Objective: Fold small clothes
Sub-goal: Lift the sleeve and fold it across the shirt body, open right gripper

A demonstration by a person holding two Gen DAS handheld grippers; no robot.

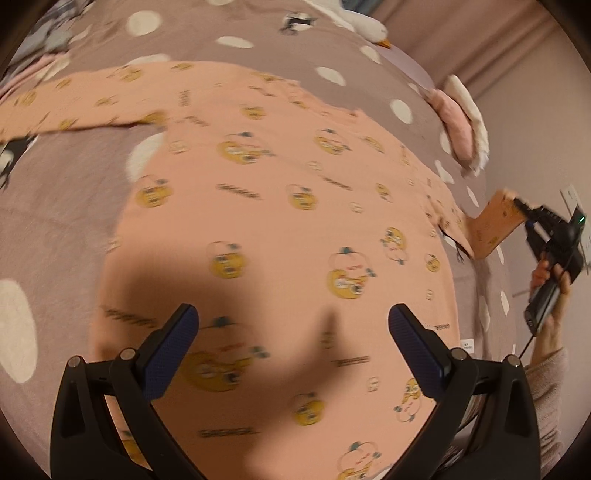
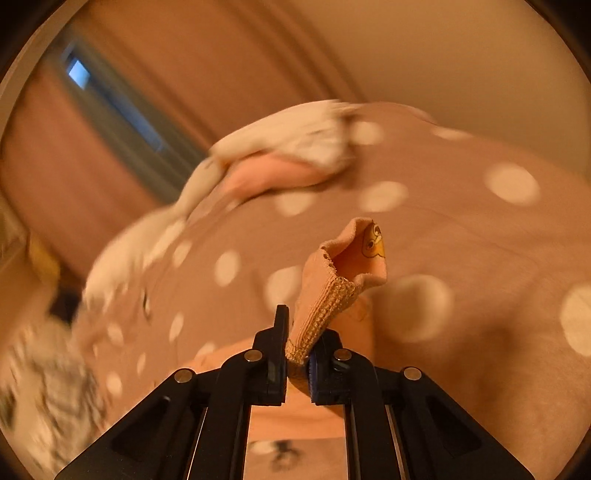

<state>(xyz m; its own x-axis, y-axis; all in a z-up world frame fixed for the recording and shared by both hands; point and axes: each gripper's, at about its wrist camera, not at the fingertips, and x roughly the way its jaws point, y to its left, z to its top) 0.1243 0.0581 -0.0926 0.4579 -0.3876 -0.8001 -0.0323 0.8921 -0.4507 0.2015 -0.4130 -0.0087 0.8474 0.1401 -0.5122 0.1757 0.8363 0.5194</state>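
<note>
Where the bed (image 1: 66, 206) takes up most of both views, its cover is mauve-brown with large cream dots and a few small black-and-white cartoon figures. Beyond it hang pinkish curtains (image 2: 122, 173), with a narrow strip of window (image 2: 79, 74) showing blue between them. Plain wall (image 2: 461, 66) to the right of that.

Shirt (image 1: 280, 229): peach, printed with yellow cartoon heads, spread flat across the cover, one sleeve (image 1: 85, 99) lying out toward the far left. The other sleeve's ribbed cuff (image 2: 325, 314) is lifted off the bed at the right edge.

Right hand-held gripper (image 2: 297, 363): clenched on that cuff, fabric pinched between the pads, sleeve mouth gaping above them. In the left wrist view a hand (image 1: 550, 295) and a grey-pink sleeve show behind it.

Left hand-held gripper (image 1: 293, 321): released, jaws wide apart, hovering over the shirt's body, nothing between them. Its shadow falls on the cloth.

Around: a pink and white bundle (image 1: 461, 122) near the bed's right edge, well apart from the shirt; a white soft thing (image 1: 354, 18) at the far end; pale pink and grey-blue cloth (image 1: 40, 48) far left. Much blur; the patterned heap (image 2: 48, 387) low in the right wrist view I cannot make out.
</note>
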